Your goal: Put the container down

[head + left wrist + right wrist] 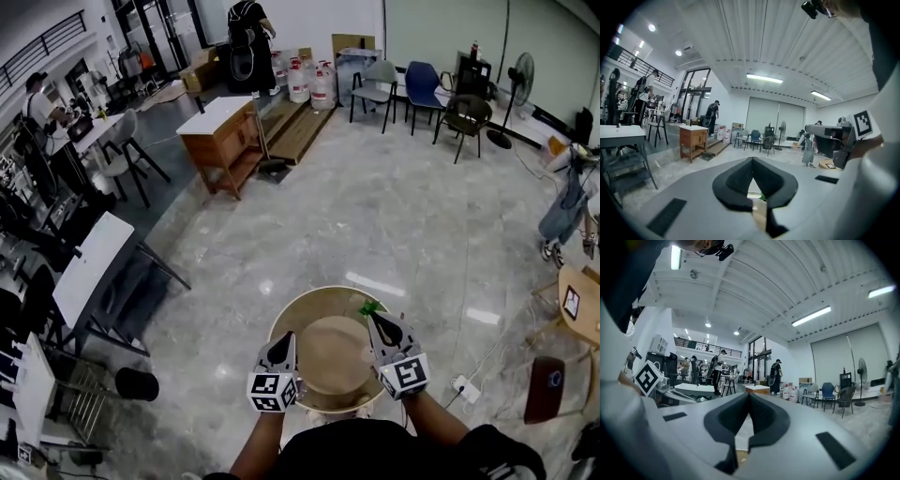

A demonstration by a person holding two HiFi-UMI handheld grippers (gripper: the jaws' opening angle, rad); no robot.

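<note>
Frankly, with the left gripper and right gripper jaws pinched shut on only the thin rim of the container at lower centre, I fear it tilting or slipping onto the floor

Head camera looks steeply down from above onto the left gripper, right gripper and container close below, the hall floor stretching beyond. Each gripper camera sits low, right behind its own jaws, facing level across the hall. All three views share the wooden cabinet and blue chair.
</note>
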